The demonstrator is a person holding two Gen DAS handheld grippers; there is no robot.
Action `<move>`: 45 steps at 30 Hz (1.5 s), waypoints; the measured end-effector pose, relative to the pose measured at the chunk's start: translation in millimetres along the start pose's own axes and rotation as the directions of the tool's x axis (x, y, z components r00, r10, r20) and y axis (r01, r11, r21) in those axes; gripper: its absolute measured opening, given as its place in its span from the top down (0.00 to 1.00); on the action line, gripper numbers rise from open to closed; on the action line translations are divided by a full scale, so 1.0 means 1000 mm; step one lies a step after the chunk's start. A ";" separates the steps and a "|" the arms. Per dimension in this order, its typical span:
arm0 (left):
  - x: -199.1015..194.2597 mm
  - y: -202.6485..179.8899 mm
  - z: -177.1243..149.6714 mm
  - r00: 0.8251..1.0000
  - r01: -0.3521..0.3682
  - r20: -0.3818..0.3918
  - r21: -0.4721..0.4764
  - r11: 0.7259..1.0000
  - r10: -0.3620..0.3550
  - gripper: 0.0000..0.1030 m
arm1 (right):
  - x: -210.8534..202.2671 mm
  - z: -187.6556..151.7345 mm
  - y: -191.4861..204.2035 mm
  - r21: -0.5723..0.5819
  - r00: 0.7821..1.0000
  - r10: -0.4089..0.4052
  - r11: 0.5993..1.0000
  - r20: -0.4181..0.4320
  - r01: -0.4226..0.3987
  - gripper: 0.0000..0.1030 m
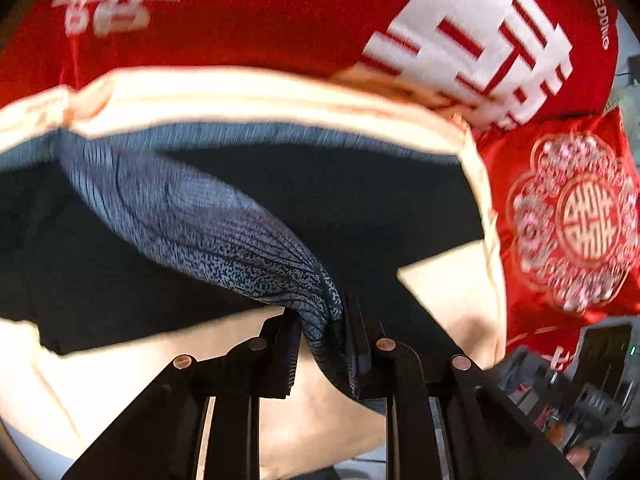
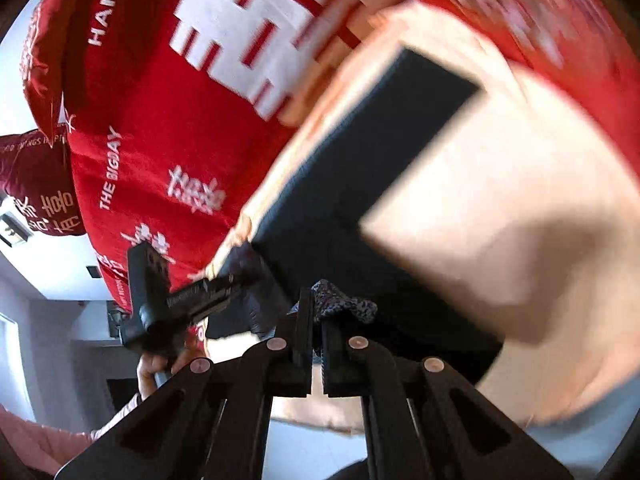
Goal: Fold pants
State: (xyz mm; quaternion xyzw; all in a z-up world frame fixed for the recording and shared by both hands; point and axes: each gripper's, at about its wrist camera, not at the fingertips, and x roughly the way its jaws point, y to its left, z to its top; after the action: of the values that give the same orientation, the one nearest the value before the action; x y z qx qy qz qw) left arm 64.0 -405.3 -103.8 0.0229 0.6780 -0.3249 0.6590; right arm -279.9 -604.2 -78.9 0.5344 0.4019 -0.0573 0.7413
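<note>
Jaws of left gripper [image 1: 320, 320] clamped on speckled pants [image 1: 192, 220] fabric, right gripper [image 2: 316, 312] pinching another bunch (both blurred), dark pants spread on cream sheet [image 1: 452, 292], red bedding [image 1: 260, 20] behind.

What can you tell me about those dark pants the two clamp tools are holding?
The pants are dark, nearly black, in a soft fabric that shows a speckled blue-grey weave where it is pulled taut. They lie spread on a cream cloth over a red bedspread. The left gripper is shut on a lifted fold that stretches up from the flat part; the right gripper is shut on another bunched bit of edge. One straight, square-ended leg lies flat.
</note>
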 end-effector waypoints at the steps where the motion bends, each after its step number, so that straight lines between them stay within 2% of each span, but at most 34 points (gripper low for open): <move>1: -0.002 -0.003 0.009 1.000 -0.001 0.012 0.006 1.000 0.001 0.80 | -0.002 0.015 0.003 -0.015 1.000 -0.007 1.000 0.010 0.007 0.97; 6: 0.001 -0.015 0.058 0.997 -0.026 0.077 0.037 0.999 0.023 0.79 | 0.016 0.101 0.011 -0.071 0.995 -0.095 0.993 0.041 0.098 0.97; 10: 0.020 -0.028 0.077 0.996 -0.075 0.059 0.100 0.992 0.070 0.76 | 0.052 0.156 0.020 -0.169 0.975 -0.218 0.961 0.036 0.221 0.97; 13: 0.025 -0.032 0.075 0.995 -0.100 0.033 0.140 0.985 0.097 0.74 | 0.076 0.179 0.023 -0.198 0.969 -0.245 0.950 0.010 0.242 0.97; 14: 0.024 -0.031 0.073 0.995 -0.102 0.032 0.145 0.984 0.098 0.71 | 0.083 0.185 0.022 -0.203 0.968 -0.251 0.948 -0.001 0.246 0.97; 15: 0.022 -0.032 0.070 0.993 -0.113 0.033 0.154 0.982 0.109 0.53 | 0.091 0.187 0.021 -0.213 0.963 -0.269 0.942 -0.009 0.261 0.97; 17: 0.015 -0.028 0.064 0.981 -0.188 0.071 0.153 0.970 0.179 0.27 | 0.104 0.193 0.016 -0.224 0.951 -0.308 0.929 -0.022 0.295 0.97; 20: 0.011 -0.020 0.057 0.975 -0.218 0.075 0.164 0.962 0.209 0.26 | 0.115 0.202 -0.004 -0.187 0.927 -0.373 0.913 -0.021 0.363 0.95; 23: 0.021 -0.004 0.053 0.950 -0.311 0.066 0.140 0.940 0.304 0.26 | 0.114 0.211 -0.019 -0.160 0.906 -0.423 0.896 -0.023 0.415 0.93; 24: 0.026 0.001 0.052 0.944 -0.329 0.056 0.127 0.936 0.325 0.26 | 0.110 0.210 -0.018 -0.171 0.902 -0.431 0.891 -0.022 0.421 0.89; 25: 0.031 0.010 0.051 0.936 -0.352 0.044 0.103 0.930 0.349 0.26 | 0.104 0.207 -0.015 -0.186 0.898 -0.440 0.882 -0.004 0.432 0.71; 26: 0.035 0.016 0.050 0.929 -0.370 0.039 0.084 0.925 0.368 0.26 | 0.091 0.200 -0.009 -0.208 0.893 -0.448 0.870 0.040 0.446 0.42; 27: 0.040 0.024 0.048 0.919 -0.394 0.030 0.063 0.917 0.392 0.26 | 0.080 0.193 -0.004 -0.219 0.894 -0.441 0.868 0.078 0.446 0.33; 28: 0.046 0.031 0.046 0.910 -0.415 0.019 0.047 0.909 0.414 0.26 | 0.066 0.181 -0.001 -0.229 0.905 -0.412 0.875 0.109 0.426 0.30; 31: 0.061 0.049 0.037 0.891 -0.454 -0.023 0.008 0.891 0.454 0.26 | 0.047 0.143 -0.017 -0.152 0.926 -0.372 0.913 0.070 0.378 0.32; 34: 0.066 0.056 0.028 0.892 -0.451 -0.030 -0.013 0.892 0.450 0.26 | 0.055 0.113 -0.058 -0.013 0.931 -0.364 0.932 -0.027 0.363 0.54; 35: 0.066 0.057 0.027 0.893 -0.450 -0.023 -0.016 0.893 0.450 0.26 | 0.060 0.106 -0.073 0.042 0.932 -0.360 0.931 -0.044 0.361 0.57; 38: 0.066 0.058 0.027 0.891 -0.454 -0.026 -0.018 0.891 0.453 0.26 | 0.069 0.101 -0.092 0.127 0.944 -0.328 0.936 -0.019 0.328 0.58; 40: 0.068 0.058 0.027 0.889 -0.457 -0.024 -0.010 0.889 0.457 0.26 | 0.074 0.105 -0.094 0.139 0.946 -0.325 0.937 0.006 0.321 0.59; 43: 0.070 0.055 0.028 0.878 -0.479 -0.021 -0.002 0.878 0.479 0.20 | 0.075 0.117 -0.085 0.107 0.946 -0.325 0.941 0.014 0.321 0.92; 45: 0.068 0.056 0.028 0.880 -0.475 -0.032 -0.005 0.880 0.474 0.20 | 0.063 0.118 -0.070 0.056 0.952 -0.306 0.951 0.032 0.304 0.93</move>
State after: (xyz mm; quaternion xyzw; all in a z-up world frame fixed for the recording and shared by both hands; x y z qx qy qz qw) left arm 105.2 -401.3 -186.1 0.1887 0.6635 -0.1490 0.7085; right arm -210.5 -710.8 -160.5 0.4833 0.4630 -0.1920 0.7177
